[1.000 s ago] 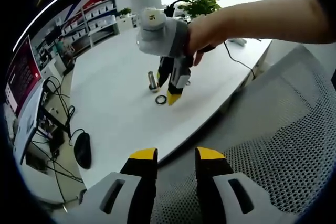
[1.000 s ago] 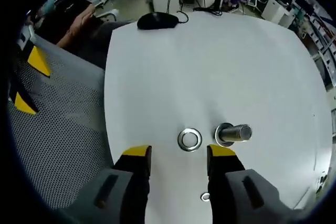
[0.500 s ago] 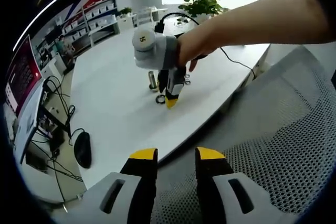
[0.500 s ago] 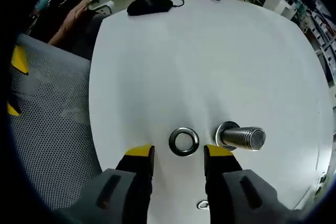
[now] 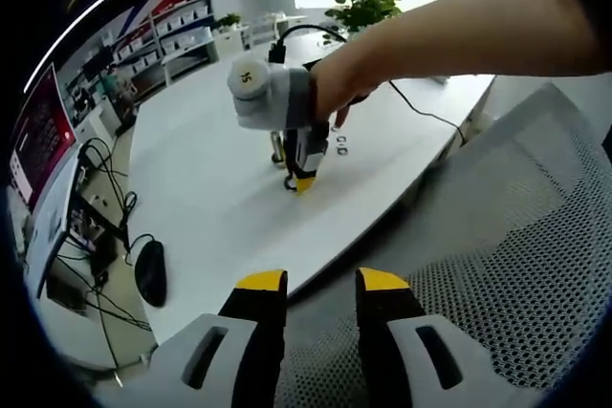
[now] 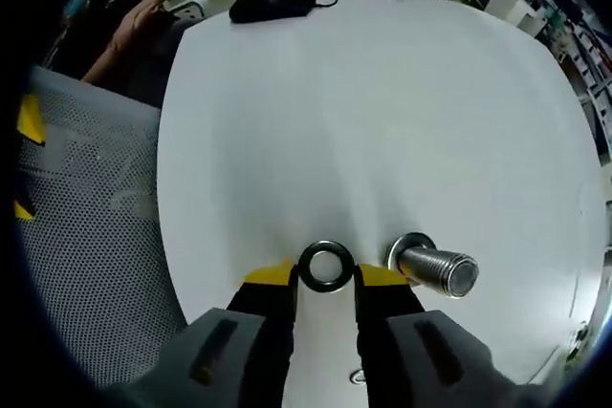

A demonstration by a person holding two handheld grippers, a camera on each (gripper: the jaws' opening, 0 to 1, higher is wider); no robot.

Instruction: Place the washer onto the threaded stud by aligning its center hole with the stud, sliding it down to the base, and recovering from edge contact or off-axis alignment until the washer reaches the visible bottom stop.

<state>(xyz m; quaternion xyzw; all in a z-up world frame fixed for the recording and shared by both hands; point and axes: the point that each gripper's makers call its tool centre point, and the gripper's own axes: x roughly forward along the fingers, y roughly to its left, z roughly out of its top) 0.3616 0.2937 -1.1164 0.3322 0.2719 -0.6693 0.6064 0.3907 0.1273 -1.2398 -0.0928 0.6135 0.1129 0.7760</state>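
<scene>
Since a second ago I have brought my right gripper (image 6: 323, 276) down onto the white round table (image 6: 382, 121); its yellow-tipped jaws have narrowed and now flank the flat silver metal washer (image 6: 325, 268), seemingly touching its rim. The washer lies just beside the upright threaded steel stud (image 6: 432, 268). My left gripper (image 5: 321, 282) hangs half-open over the grey mesh chair (image 5: 516, 274).
</scene>
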